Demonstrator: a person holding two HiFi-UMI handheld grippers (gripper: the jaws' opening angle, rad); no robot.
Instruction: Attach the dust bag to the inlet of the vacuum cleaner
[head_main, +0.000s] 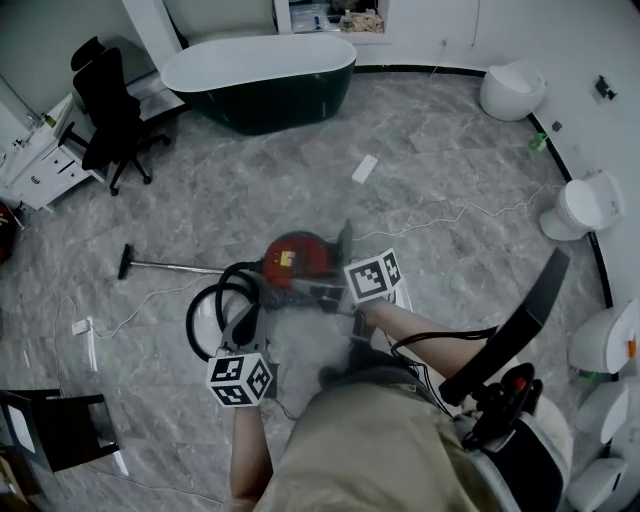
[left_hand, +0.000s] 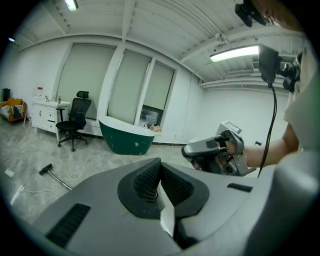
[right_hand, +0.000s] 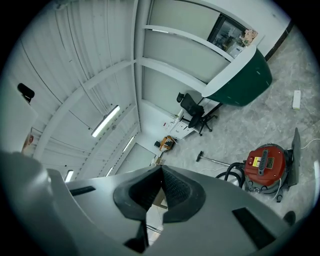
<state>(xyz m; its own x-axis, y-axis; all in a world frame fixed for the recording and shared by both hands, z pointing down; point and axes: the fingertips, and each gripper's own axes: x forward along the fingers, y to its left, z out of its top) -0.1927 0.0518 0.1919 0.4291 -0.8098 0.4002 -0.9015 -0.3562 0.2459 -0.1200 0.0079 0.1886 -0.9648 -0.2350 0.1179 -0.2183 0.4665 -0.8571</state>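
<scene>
The red vacuum cleaner (head_main: 295, 255) stands on the floor in front of me, with a grey cover (head_main: 344, 240) raised at its right side. It also shows low at the right of the right gripper view as the vacuum cleaner (right_hand: 265, 165). My left gripper (head_main: 247, 318) is held near the black hose (head_main: 215, 300), its pads (left_hand: 150, 180) pressed together with nothing between them. My right gripper (head_main: 315, 295) hovers just in front of the vacuum, its jaws meeting at the gripper tip (right_hand: 161, 186), empty. From the left gripper view the right gripper (left_hand: 189, 151) hangs in the air. I cannot make out a dust bag for certain.
A metal wand with a floor nozzle (head_main: 150, 264) lies left of the vacuum. A dark green bathtub (head_main: 260, 75) stands at the back, an office chair (head_main: 110, 110) to its left. A small white flat thing (head_main: 365, 168) lies on the floor. Thin cables (head_main: 470, 210) trail across the floor.
</scene>
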